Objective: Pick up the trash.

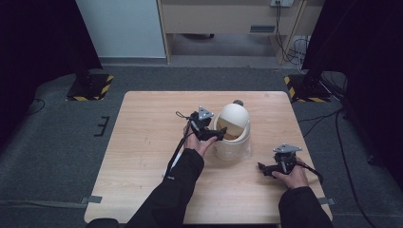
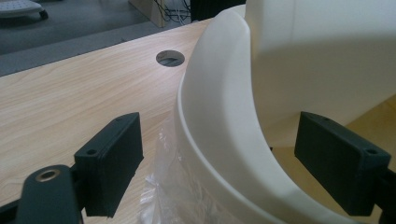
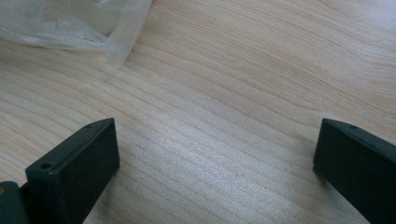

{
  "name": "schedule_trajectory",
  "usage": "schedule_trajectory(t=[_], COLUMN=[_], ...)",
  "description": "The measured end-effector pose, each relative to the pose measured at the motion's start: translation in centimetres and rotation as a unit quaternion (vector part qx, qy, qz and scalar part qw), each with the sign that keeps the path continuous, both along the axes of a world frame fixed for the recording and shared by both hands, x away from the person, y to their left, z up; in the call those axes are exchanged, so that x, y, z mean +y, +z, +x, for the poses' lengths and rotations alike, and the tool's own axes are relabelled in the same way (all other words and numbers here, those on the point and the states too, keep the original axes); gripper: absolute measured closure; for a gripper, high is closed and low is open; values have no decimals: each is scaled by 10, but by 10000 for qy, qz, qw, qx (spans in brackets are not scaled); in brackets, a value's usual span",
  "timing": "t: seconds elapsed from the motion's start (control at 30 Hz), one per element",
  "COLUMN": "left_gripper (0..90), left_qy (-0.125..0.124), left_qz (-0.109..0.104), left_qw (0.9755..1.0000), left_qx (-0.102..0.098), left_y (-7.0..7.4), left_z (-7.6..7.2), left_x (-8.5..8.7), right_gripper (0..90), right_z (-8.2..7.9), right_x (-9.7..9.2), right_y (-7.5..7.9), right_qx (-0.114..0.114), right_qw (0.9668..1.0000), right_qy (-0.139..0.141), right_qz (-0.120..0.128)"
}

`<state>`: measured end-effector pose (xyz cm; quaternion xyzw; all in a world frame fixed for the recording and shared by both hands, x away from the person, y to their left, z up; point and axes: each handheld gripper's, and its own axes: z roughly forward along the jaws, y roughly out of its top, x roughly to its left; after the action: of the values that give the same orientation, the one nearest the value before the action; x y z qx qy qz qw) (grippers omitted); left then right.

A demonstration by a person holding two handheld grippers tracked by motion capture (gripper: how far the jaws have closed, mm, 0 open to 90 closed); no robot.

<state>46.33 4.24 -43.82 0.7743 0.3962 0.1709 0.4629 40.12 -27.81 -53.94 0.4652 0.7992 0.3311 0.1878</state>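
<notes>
Behind the cream bin [image 1: 231, 137] rim, clear bag [image 2: 168, 186] mostly hidden; left gripper [image 2: 219, 163] wide astride rim, right gripper [image 3: 215, 163] wide, empty.

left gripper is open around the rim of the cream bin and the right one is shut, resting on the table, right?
Not quite: the right gripper is open too. The right gripper view shows its fingers wide apart over bare table. The left gripper does straddle the cream bin rim, open.
</notes>
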Motion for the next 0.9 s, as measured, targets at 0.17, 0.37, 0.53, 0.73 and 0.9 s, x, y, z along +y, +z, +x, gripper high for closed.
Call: schedule_trajectory(t=[0.17,0.37,0.53,0.73,0.9], left_gripper=[159,167,167,173,196], left_qy=[-166,-312,-289,-155,53], left_qz=[97,20,-67,-14,-4], left_qw=[9998,9992,9986,9986,9991], left_qx=[-81,-240,-432,-503,-425], left_y=[5,21,37,43,35], left_z=[-5,-21,-36,-55,-66], left_x=[3,22,49,87,116], right_gripper=[5,5,5,5,5], right_z=[0,0,0,0,0], right_x=[0,0,0,0,0], right_y=[0,0,0,0,0], right_qx=[-2,-11,-2,-3,-4], right_qw=[10000,10000,10000,10000,10000], right_qy=[-4,8,1,2,-5], right_qz=[6,-3,-1,0,6])
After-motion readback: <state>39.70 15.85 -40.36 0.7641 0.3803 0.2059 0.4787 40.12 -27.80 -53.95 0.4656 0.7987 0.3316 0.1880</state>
